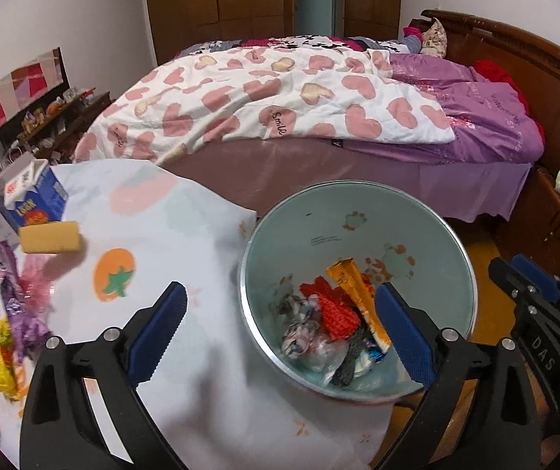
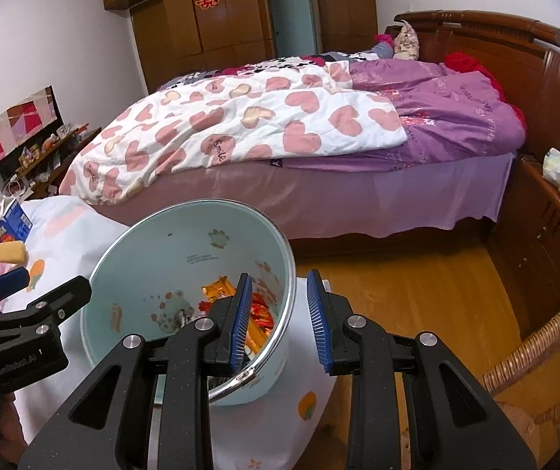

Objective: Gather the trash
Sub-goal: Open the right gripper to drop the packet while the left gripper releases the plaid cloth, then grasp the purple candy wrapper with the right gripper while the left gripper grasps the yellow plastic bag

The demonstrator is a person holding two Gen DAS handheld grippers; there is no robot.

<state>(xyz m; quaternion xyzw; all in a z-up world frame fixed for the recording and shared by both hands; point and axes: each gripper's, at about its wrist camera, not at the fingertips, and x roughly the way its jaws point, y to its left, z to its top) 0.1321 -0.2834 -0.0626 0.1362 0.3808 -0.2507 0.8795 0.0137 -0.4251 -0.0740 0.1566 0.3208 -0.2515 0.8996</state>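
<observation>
Two risks faced you: your right gripper (image 2: 280,319), jaws part-open astride the bin (image 2: 185,231) rim without visibly clamping it, could tip it; your left gripper (image 1: 280,333) hung wide, empty, far from table wrappers (image 1: 9,313).

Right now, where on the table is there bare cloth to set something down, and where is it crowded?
Bare cloth lies between the yellow sponge and the bin, around the orange fruit print, and on toward the near edge. Crowded: the table's left edge, with the blue carton and the purple and yellow wrappers.
</observation>
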